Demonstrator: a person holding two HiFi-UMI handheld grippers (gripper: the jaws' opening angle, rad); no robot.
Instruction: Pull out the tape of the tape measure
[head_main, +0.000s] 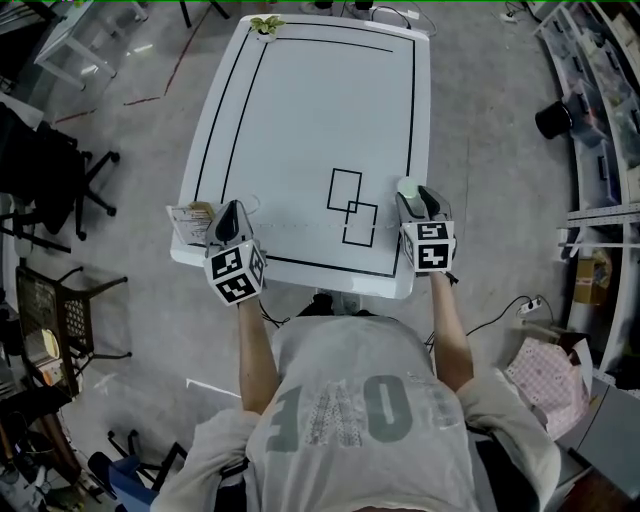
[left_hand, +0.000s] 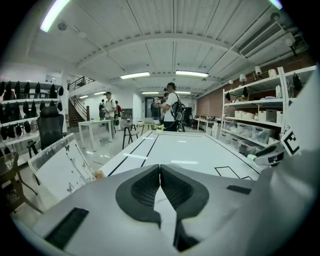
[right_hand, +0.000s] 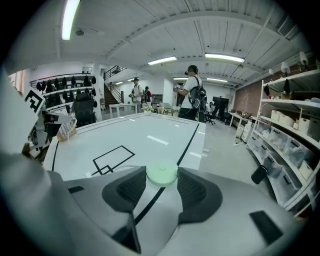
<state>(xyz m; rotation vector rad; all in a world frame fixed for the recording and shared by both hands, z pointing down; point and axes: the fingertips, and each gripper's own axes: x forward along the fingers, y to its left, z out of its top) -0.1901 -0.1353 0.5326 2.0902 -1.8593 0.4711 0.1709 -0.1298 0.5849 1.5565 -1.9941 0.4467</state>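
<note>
Right tongs (right_hand: 162, 176) pinch tape measure (right_hand: 161, 172); left tongs (left_hand: 160, 169) pressed together, left of it; I'd steady case, pull level.

Bright, even indoor light from ceiling tube lamps (left_hand: 134, 75). Head view looks flatter & greyer, w/ only soft shadows on the floor (head_main: 480, 150). Lamp glare streaks the white table (right_hand: 115, 131) in both gripper views. Those views bend hard at the edges, w/ black corners; bkgd reasonably sharp.

Two grippers (head_main: 231, 208) (head_main: 418, 198), one tape measure (right_hand: 161, 175) (pale green)
</note>
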